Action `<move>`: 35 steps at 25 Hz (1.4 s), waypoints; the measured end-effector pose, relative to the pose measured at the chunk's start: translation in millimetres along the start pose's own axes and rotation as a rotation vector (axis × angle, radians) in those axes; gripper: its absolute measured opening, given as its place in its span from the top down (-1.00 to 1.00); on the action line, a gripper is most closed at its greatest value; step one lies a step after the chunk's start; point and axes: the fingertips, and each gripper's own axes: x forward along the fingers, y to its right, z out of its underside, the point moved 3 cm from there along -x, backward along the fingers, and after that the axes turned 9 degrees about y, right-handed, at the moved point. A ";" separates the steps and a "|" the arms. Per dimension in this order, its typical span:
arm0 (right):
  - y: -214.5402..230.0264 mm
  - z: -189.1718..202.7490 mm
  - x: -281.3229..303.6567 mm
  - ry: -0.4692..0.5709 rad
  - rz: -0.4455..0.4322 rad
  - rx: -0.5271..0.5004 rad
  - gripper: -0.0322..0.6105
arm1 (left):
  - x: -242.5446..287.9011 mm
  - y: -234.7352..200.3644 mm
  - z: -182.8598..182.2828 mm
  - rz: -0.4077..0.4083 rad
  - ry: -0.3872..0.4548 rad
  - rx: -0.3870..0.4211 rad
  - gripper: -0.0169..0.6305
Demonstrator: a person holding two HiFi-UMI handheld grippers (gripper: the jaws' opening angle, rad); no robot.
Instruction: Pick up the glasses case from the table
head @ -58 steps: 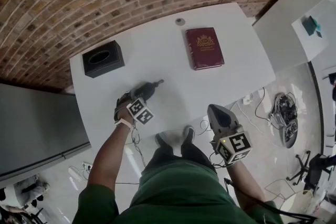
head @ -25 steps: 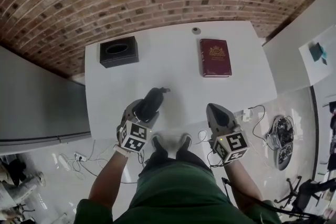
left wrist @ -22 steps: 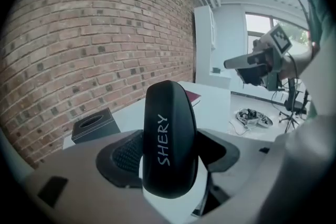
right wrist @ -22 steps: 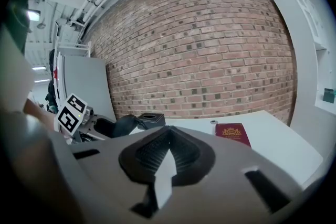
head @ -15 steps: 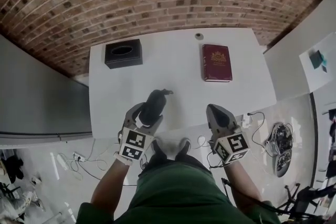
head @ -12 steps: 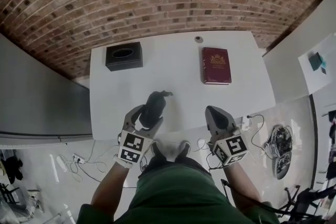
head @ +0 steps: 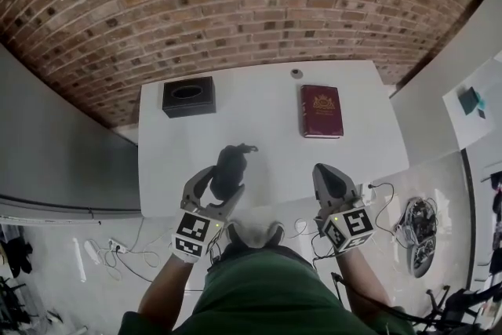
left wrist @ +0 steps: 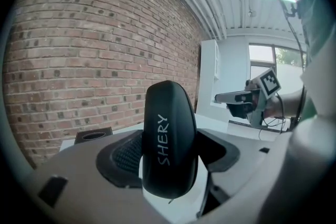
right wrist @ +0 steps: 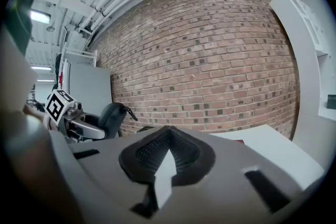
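The left tongs (left wrist: 170, 157) are pressed shut on the black glasses case (left wrist: 169, 139), upright between their jaws and apparently clear of the table (head: 267, 121) below, while the right tongs (right wrist: 167, 153), jaws together and empty, hang beside, probably unneeded.

Left gripper (head: 223, 183) clamps the dark glasses case (head: 229, 167) over the white table (head: 267, 133) (near edge). Right gripper (head: 325, 172) hangs at that edge. Black box (head: 188, 96) sits far-left; red book (head: 321, 111) lies far-right.
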 end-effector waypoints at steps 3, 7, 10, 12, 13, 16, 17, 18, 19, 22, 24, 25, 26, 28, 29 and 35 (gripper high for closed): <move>3.1 -6.1 -1.5 0.018 0.015 -0.010 0.90 | -5.5 -5.1 -9.8 -0.017 0.033 0.003 0.00; 5.6 -16.9 -0.3 0.038 0.018 -0.026 0.90 | -9.9 -14.1 -22.1 -0.041 0.072 0.013 0.00; 6.0 -21.3 0.3 0.045 0.009 -0.017 0.89 | -12.4 -18.2 -28.1 -0.054 0.093 0.019 0.00; 6.4 -23.4 0.2 0.054 0.006 -0.014 0.89 | -13.5 -19.9 -30.3 -0.059 0.105 0.018 0.00; 6.6 -23.9 0.2 0.058 0.007 -0.017 0.89 | -13.7 -20.5 -30.4 -0.060 0.107 0.016 0.00; 5.7 -25.4 1.4 0.065 0.014 -0.043 0.89 | -13.6 -20.4 -29.1 -0.054 0.106 0.014 0.00; 4.9 -26.6 1.8 0.069 0.016 -0.050 0.89 | -13.7 -19.9 -28.7 -0.051 0.105 0.013 0.00; 4.2 -27.4 1.7 0.074 0.016 -0.055 0.90 | -13.9 -19.4 -28.5 -0.049 0.104 0.013 0.00; 3.6 -27.6 1.3 0.078 0.016 -0.058 0.90 | -14.0 -18.9 -28.5 -0.048 0.105 0.012 0.00; 1.0 -28.7 0.9 0.086 0.008 -0.065 0.90 | -13.7 -19.0 -28.1 -0.045 0.106 0.017 0.00; 0.2 -30.8 0.8 0.096 0.003 -0.067 0.90 | -12.8 -19.8 -27.7 -0.045 0.106 0.022 0.00; 0.4 -32.0 0.8 0.100 0.000 -0.067 0.90 | -12.3 -20.3 -27.9 -0.046 0.107 0.022 0.00; 0.9 -33.1 0.9 0.102 -0.002 -0.068 0.90 | -11.8 -20.8 -28.3 -0.048 0.108 0.021 0.00; 1.9 -34.0 1.1 0.101 -0.005 -0.068 0.90 | -10.6 -21.5 -28.6 -0.051 0.108 0.022 0.00; 2.3 -33.7 1.0 0.099 -0.006 -0.068 0.90 | -10.0 -21.7 -28.2 -0.051 0.106 0.024 0.00; 2.7 -32.2 3.3 0.102 -0.007 -0.066 0.90 | -7.8 -23.0 -25.8 -0.049 0.103 0.025 0.00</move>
